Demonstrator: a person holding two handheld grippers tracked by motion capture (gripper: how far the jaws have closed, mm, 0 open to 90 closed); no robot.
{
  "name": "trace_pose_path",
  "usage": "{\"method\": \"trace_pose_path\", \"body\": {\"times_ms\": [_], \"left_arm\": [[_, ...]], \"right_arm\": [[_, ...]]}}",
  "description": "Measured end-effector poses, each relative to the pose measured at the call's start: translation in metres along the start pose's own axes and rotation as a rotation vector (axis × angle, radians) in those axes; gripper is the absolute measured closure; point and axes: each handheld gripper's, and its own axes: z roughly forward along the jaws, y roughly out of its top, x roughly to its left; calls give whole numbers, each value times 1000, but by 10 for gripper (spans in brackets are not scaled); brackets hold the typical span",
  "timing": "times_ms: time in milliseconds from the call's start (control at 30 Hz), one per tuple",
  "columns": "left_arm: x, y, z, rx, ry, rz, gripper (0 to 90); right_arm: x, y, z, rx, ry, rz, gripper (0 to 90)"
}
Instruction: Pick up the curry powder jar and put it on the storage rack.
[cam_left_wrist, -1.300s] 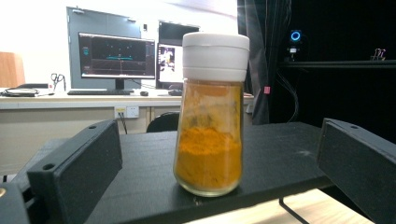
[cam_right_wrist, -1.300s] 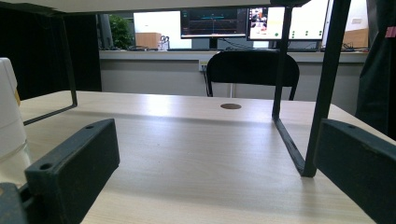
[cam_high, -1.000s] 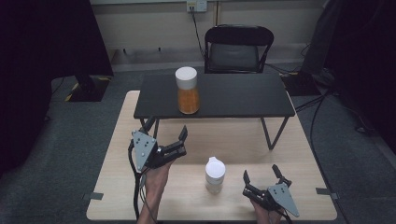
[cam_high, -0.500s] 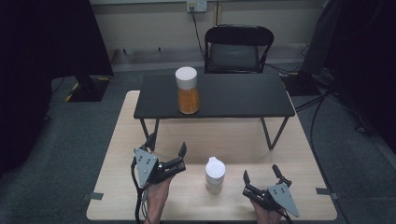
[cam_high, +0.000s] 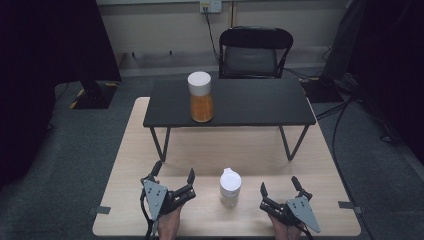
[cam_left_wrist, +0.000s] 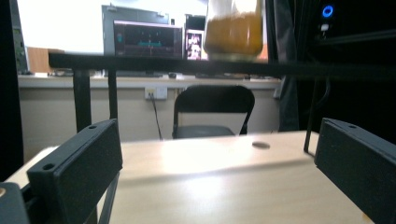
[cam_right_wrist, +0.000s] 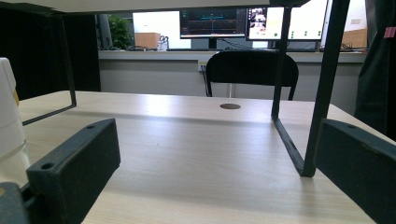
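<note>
High view: a wooden table (cam_high: 130, 165) carries a black shelf (cam_high: 250, 102) on thin legs. On the shelf at about 10 o'clock stands a jar (cam_high: 200, 97) with a white lid and orange contents. On the wood at 6 o'clock stands a small white-capped bottle (cam_high: 230, 187). The left gripper (cam_high: 174, 175) rests at 7 o'clock, jaws spread and empty, near the bottle but apart from it. The right gripper (cam_high: 277, 185) sits at 5 o'clock, jaws likewise spread, empty. A black chair (cam_high: 256, 52) stands beyond the table at 12 o'clock.

Left gripper view: both jaws stand wide apart over bare wood; the jar (cam_left_wrist: 233, 28) shows at 12 o'clock on the shelf edge (cam_left_wrist: 140, 63), the chair (cam_left_wrist: 214, 112) behind.

Right gripper view: the jaws gape, nothing between them; the bottle (cam_right_wrist: 9, 121) is at 9 o'clock, a shelf leg (cam_right_wrist: 322, 88) at 2 o'clock, monitors (cam_right_wrist: 212, 23) at 12 o'clock.
</note>
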Motion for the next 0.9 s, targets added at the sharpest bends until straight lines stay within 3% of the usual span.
{"method": "trace_pose_path", "body": {"times_ms": [100,500,900], "left_arm": [[0,-7,-2,20,8,-9,3],[-3,-37,-8,51,35,29,1],[-3,-48,-8,85,39,37,1]], "right_arm": [[0,0,0,-1,-2,0,0],[0,0,0,-2,-1,-1,0],[0,-1,0,-3,-2,-1,0]]}}
